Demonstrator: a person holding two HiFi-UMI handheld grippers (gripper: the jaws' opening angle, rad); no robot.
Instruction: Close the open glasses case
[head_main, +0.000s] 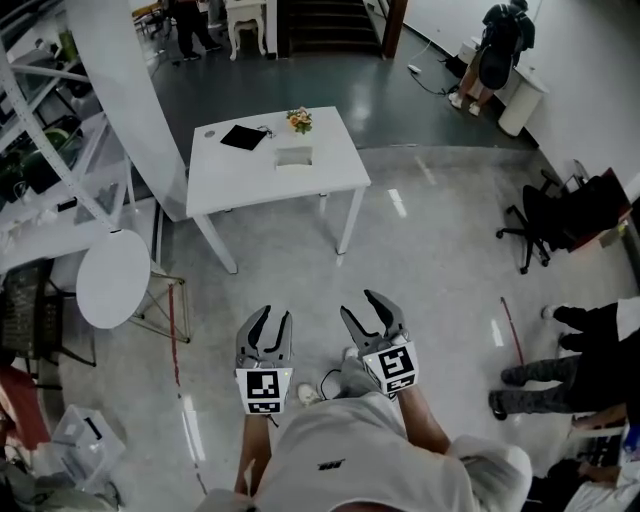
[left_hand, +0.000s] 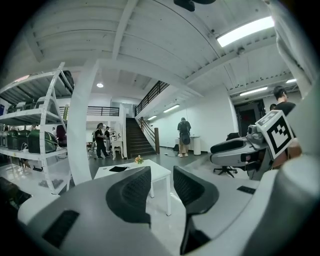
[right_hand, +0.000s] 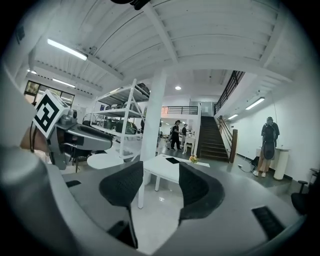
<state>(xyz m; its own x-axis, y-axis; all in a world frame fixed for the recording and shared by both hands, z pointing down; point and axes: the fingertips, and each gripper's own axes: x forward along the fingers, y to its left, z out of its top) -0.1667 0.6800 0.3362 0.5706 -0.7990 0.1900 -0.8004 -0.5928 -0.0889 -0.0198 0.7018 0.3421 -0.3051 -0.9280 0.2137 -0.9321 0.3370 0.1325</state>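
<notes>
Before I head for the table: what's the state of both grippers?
Left gripper: open, nothing between its fingers.
Right gripper: open, nothing between its fingers.

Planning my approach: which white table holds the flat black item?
The rectangular white table, farther ahead, with the flat black item on it; the round white table stands nearer.

Even, cool indoor light, kinda flat. It comes from long ceiling tube lights (left_hand: 245, 31) that blow out to pure white in both gripper views. The glossy floor (head_main: 440, 290) throws back pale streaks, and the white desk (head_main: 230, 175) is nearly overexposed. Shadows are soft. The gripper views have heavy fisheye bending and black corners, and whatever's close to the lens looks soft.
</notes>
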